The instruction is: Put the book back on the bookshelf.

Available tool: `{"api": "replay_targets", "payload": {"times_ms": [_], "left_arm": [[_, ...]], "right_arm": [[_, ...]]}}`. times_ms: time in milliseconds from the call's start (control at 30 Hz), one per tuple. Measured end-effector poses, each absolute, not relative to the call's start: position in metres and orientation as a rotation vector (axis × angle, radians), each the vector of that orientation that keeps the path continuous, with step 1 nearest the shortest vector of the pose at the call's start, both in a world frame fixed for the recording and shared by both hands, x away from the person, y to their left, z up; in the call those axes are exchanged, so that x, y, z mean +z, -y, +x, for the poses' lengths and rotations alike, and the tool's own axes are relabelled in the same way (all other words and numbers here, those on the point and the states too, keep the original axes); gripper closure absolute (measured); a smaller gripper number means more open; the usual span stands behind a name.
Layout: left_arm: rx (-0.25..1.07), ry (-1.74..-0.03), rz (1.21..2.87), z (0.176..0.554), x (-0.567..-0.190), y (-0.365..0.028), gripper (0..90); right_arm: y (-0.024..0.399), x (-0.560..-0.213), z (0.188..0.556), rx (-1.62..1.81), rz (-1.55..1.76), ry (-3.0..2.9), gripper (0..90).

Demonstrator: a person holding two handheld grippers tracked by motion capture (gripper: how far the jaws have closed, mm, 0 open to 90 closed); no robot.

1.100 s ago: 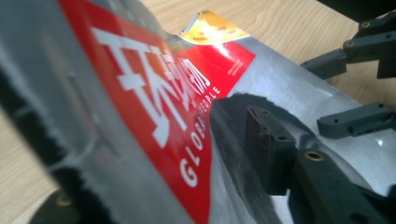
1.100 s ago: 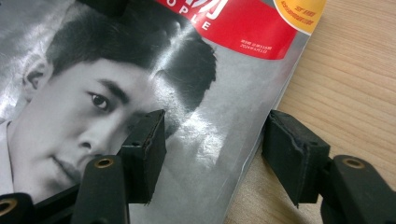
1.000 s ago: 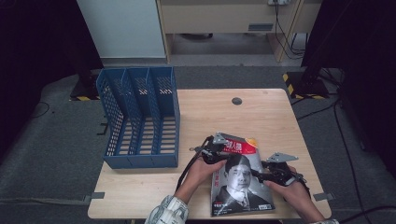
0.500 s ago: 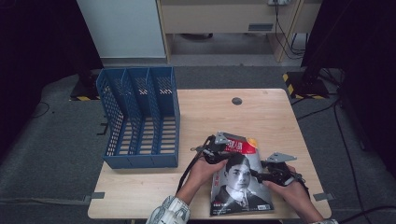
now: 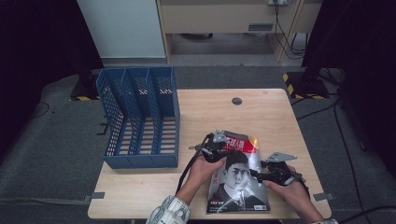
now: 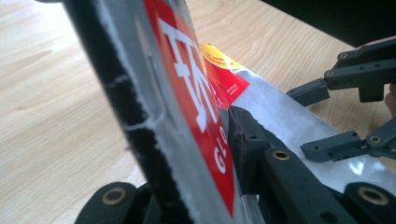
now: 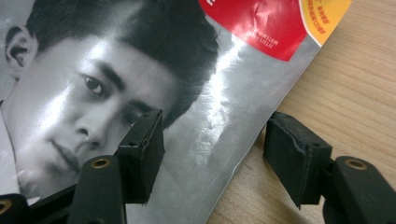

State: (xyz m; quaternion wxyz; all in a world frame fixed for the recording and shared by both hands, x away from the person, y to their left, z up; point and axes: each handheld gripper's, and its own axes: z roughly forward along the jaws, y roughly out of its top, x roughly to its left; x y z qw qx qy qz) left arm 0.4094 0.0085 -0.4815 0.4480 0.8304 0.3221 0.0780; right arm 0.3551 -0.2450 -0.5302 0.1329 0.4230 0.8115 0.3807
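Observation:
A glossy magazine with a black-and-white portrait and a red title band lies on the table's near right part. My left gripper grips its far left corner. In the left gripper view the jaws have just been closing, and both pads press on the raised magazine edge, left gripper. My right gripper is at the magazine's right edge. In the right gripper view it stands open, one pad over the cover and the other over bare wood.
A blue three-slot file holder stands at the table's left side. A small black round disc sits near the far edge of the wooden table. The right gripper appears beyond the magazine in the left gripper view.
The left gripper's jaws have drawn together on the magazine's far left corner. Both hands and the magazine stay almost where they were.

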Motion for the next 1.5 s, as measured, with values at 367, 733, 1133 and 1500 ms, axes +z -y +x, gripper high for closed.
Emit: {"api": "replay_targets", "payload": {"times_ms": [367,733,1133,1500], "left_arm": [[0.236,-0.756,2.031,0.409,-0.458,-0.009,82.4],[0.237,-0.719,2.001,0.413,-0.435,-0.013,84.7],[0.262,-0.681,1.960,0.415,-0.406,-0.018,86.3],[0.282,-0.664,1.927,0.418,-0.387,-0.020,86.5]], "right_arm": [[0.244,-0.524,0.354,1.126,1.217,-2.322,31.3],[0.243,-0.515,0.352,1.160,1.194,-2.292,28.8],[0.242,-0.515,0.353,1.170,1.176,-2.291,30.6],[0.243,-0.513,0.353,1.193,1.178,-2.275,32.6]]}}
